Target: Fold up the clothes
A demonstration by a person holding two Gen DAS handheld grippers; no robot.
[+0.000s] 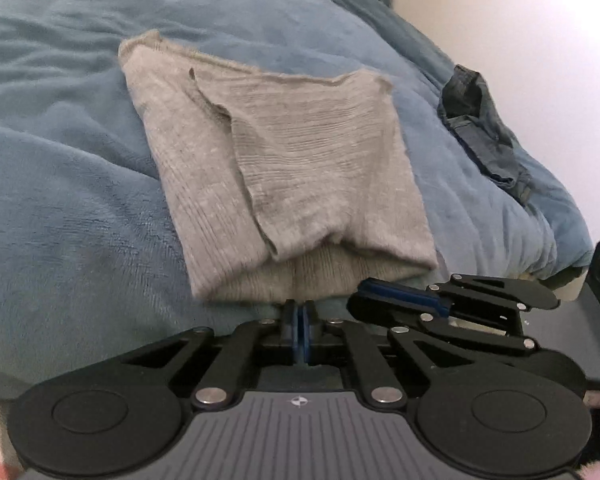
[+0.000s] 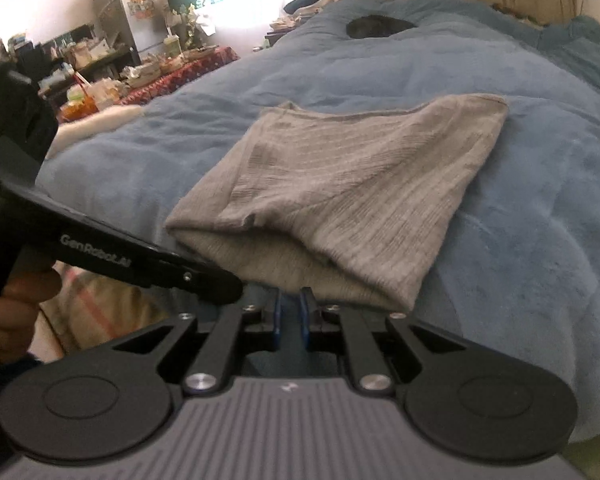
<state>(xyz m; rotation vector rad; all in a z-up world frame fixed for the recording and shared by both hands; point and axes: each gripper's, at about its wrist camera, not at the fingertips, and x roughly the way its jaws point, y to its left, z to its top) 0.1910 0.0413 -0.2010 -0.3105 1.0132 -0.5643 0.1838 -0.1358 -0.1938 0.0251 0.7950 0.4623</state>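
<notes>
The left gripper (image 1: 299, 332) has its blue-padded fingers pressed together on nothing, just short of the folded grey sweater (image 1: 276, 168). The right gripper (image 2: 291, 320) fingers stand slightly parted, empty, at the sweater's near fold. "GenRobot.AI" reads on the left gripper's body. The sweater lies mid-bed on the blue blanket (image 2: 520, 208), with blanket showing on every side.

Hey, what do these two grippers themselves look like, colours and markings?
Each hand-held gripper, left and right, is matte black with silver rivets, round pivot discs, blue finger pads and a ribbed grey body. The left one's side reads GenRobot.AI. No cables show.
</notes>
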